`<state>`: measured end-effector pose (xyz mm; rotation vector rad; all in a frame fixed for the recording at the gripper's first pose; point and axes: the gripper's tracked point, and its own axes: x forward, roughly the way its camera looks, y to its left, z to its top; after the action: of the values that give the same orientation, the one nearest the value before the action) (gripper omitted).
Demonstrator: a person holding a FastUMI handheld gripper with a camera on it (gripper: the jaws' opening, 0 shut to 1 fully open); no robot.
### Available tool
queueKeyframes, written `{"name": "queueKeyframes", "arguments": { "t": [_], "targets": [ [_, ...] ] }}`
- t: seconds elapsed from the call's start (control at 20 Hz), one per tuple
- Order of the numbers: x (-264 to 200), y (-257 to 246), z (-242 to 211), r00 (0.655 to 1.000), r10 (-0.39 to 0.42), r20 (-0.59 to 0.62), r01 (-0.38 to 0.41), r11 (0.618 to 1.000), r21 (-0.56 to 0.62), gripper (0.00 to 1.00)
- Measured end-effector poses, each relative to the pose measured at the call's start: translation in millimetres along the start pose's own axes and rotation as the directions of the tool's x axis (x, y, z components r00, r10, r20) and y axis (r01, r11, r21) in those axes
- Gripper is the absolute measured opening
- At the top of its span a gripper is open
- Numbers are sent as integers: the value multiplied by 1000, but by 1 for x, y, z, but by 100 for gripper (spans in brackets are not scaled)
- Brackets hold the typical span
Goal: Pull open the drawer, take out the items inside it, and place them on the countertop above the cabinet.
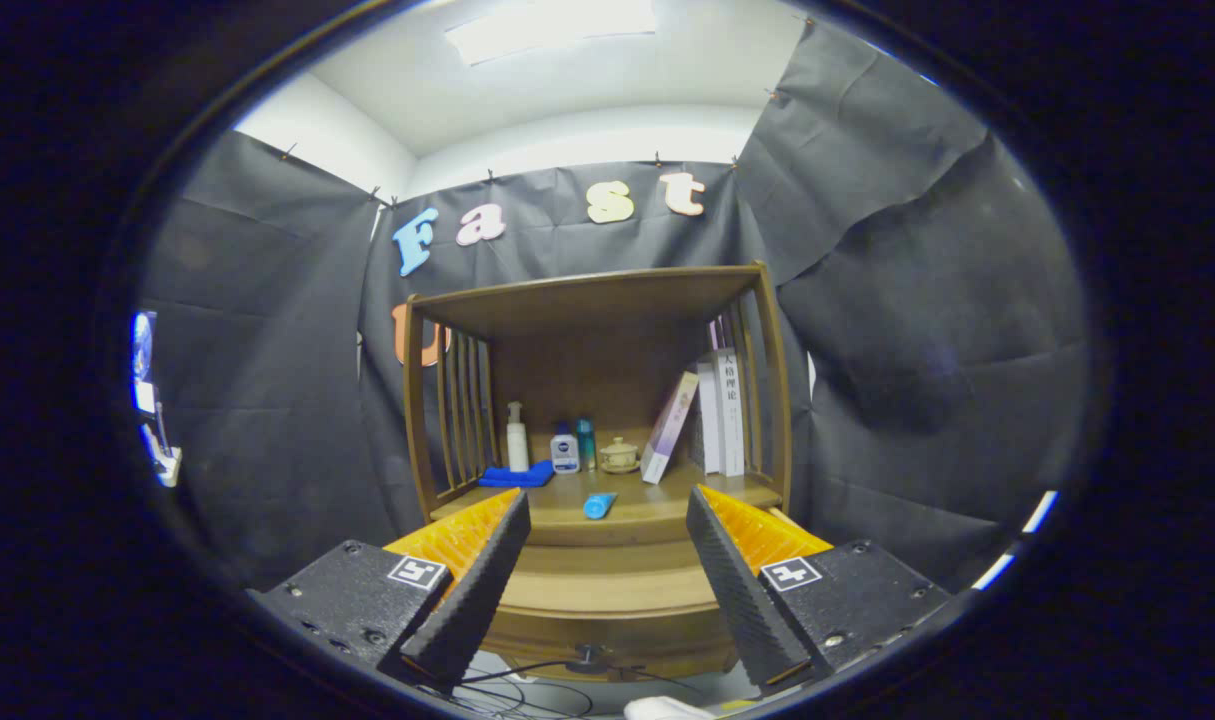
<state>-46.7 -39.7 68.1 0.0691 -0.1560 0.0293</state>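
Drawer (607, 600), wooden, closed, set below the cabinet's table (657, 497) and between the gripper (607, 585) jaws, which stand apart and empty; likely stiff, sliding; no handle visible, so grip point uncertain.

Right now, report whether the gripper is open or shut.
Open. The gripper has its fingers spread wide with nothing between them, the wooden cabinet ahead.
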Motion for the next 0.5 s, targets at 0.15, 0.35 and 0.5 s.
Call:
{"name": "queueKeyframes", "arguments": {
  "t": [0.15,0.35,0.5],
  "targets": [
    [-5,-8,-32,999,-8,-33,7,1000,-21,99],
    [-6,-12,-80,996,-7,-84,4,999,-34,99],
    [-4,-17,-110,993,-19,-120,11,998,-68,99]
  ]
}}
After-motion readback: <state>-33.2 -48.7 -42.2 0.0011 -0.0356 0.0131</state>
